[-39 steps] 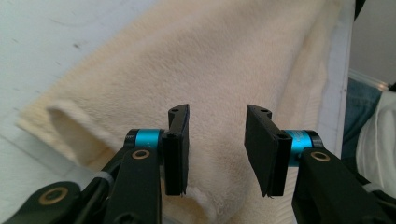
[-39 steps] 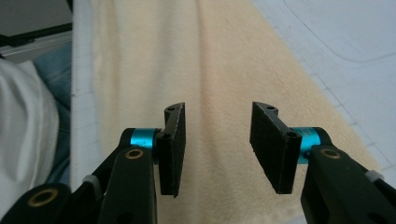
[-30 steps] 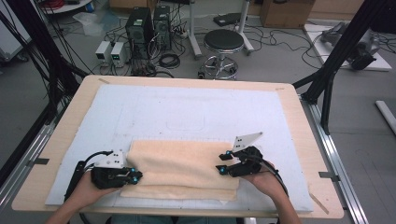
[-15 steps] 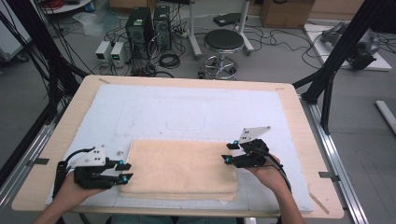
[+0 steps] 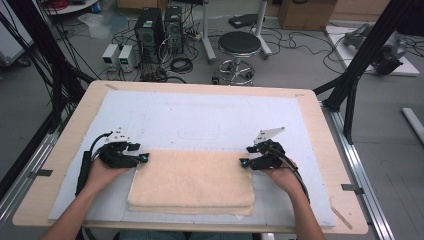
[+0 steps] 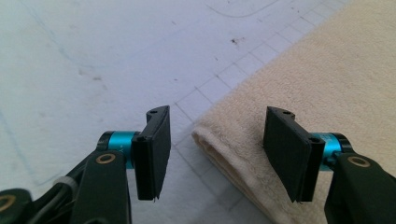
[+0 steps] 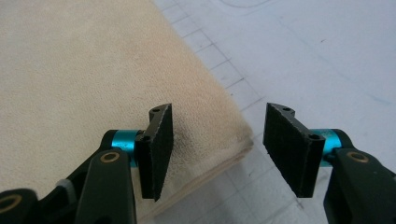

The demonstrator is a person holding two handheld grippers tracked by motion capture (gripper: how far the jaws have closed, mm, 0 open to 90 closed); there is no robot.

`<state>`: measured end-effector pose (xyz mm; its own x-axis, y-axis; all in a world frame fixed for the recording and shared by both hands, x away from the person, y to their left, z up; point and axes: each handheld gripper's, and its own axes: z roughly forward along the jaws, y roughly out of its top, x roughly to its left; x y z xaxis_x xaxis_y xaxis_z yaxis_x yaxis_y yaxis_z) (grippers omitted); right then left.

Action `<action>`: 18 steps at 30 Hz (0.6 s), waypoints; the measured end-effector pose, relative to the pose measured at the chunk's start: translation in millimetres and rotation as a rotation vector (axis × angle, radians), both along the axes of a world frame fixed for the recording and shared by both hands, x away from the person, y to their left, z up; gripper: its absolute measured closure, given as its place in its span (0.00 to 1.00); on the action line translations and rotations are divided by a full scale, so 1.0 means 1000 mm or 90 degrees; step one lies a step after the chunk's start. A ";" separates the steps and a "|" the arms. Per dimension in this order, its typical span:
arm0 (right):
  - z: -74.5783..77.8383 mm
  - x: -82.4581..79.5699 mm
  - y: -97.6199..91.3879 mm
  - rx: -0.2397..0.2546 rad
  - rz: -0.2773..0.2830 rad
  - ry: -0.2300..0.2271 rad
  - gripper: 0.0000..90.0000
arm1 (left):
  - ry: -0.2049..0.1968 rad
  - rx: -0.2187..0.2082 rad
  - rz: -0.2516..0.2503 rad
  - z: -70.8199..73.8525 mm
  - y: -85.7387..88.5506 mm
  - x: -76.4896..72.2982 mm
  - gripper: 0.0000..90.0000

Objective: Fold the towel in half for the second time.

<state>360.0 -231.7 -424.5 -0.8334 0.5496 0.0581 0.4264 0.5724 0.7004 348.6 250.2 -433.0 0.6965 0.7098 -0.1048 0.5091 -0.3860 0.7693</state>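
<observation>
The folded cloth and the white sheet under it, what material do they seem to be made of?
The folded cloth looks like cream terry cotton: a soft, matte, looped pile, thick at the fold. The white sheet looks like a smooth, matte plastic or paper mat with a printed grid; which one is unclear.

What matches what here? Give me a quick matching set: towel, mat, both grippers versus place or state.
1 towel
2 left gripper
3 right gripper
4 mat

a white, gridded
b open at the towel's far right corner
c folded, cream
d open at the towel's far left corner

Pairs: 1-c, 2-d, 3-b, 4-a
</observation>
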 end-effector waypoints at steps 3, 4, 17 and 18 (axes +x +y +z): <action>-0.004 0.003 0.000 0.016 0.011 0.034 0.50 | 0.027 -0.020 -0.024 -0.003 -0.003 0.004 0.52; -0.006 0.004 0.001 0.017 0.011 0.040 0.51 | 0.030 -0.013 -0.029 -0.004 -0.004 0.004 0.56; 0.003 0.000 0.004 0.005 0.035 0.014 0.89 | -0.004 0.017 -0.024 0.003 -0.010 0.002 0.89; 0.006 0.001 0.003 0.009 0.029 0.001 0.89 | -0.011 0.016 -0.014 0.006 -0.011 0.005 0.89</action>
<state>361.2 -228.2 -418.6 -0.8573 0.5103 0.0676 0.4016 0.5809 0.7081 353.4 239.2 -427.4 0.7140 0.6961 -0.0747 0.4869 -0.4171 0.7674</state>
